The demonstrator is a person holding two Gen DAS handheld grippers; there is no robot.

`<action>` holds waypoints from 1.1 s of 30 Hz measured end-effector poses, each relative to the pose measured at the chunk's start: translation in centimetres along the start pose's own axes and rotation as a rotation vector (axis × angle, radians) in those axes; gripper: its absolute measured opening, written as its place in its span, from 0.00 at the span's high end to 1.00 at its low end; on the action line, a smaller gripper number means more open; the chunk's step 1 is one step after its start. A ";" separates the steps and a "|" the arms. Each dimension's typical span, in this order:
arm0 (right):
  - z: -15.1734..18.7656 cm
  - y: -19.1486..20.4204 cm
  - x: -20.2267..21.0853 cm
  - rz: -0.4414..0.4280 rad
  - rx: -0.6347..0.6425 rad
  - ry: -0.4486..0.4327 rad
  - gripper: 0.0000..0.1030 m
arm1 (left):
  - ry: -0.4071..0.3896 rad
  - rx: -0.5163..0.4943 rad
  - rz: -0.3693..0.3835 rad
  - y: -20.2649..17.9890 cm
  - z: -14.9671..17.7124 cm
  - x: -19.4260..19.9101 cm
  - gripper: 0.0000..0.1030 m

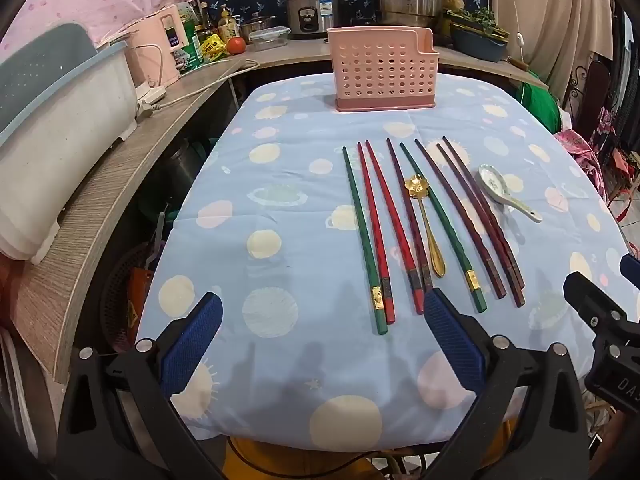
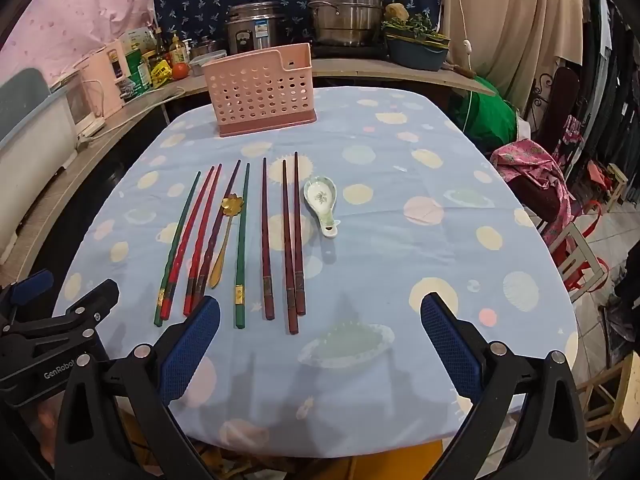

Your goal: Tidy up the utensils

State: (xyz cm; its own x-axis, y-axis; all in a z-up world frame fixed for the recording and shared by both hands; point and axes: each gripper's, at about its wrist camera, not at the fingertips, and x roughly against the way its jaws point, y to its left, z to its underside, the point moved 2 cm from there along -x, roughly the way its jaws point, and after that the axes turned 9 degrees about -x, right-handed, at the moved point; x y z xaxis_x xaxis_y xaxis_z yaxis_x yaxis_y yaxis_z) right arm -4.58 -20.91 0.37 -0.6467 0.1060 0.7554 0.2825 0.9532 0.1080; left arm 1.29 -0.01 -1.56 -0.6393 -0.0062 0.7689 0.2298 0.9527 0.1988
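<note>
Several chopsticks, green (image 1: 362, 236) (image 2: 241, 240), red (image 1: 378, 236) (image 2: 192, 236) and dark brown (image 1: 460, 216) (image 2: 296, 236), lie side by side on the blue tablecloth (image 1: 280, 208) (image 2: 400, 248). A gold spoon (image 1: 426, 224) (image 2: 226, 232) lies among them. A white ceramic spoon (image 1: 506, 194) (image 2: 322, 204) lies to their right. A pink perforated utensil holder (image 1: 382, 68) (image 2: 260, 90) stands upright at the table's far side. My left gripper (image 1: 322, 308) is open and empty above the near edge, left of the chopstick ends. My right gripper (image 2: 320, 312) is open and empty, right of them.
A wooden counter (image 1: 120, 184) runs along the left with a white and blue bin (image 1: 60, 120), a pink appliance (image 1: 160, 48), bottles and a tomato (image 1: 237, 44). A rice cooker (image 1: 314, 8) and steel pots (image 2: 346, 8) stand behind. Chairs and stools (image 2: 576, 256) are on the right.
</note>
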 end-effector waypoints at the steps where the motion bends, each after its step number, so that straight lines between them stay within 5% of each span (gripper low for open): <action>1: 0.0 0.0 0.0 0.000 0.000 0.001 0.06 | 0.000 0.001 -0.001 0.0 0.0 0.0 0.07; 33: 0.1 0.2 0.2 -0.007 -0.005 -0.007 0.06 | 0.005 0.003 -0.009 0.2 0.3 0.1 0.07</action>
State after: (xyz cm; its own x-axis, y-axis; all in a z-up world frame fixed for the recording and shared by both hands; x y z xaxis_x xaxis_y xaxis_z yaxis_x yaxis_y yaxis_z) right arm -4.73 -20.67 0.46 -0.6535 0.1016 0.7501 0.2817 0.9524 0.1164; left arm 1.05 0.28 -1.64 -0.6375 -0.0160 0.7702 0.2224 0.9534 0.2039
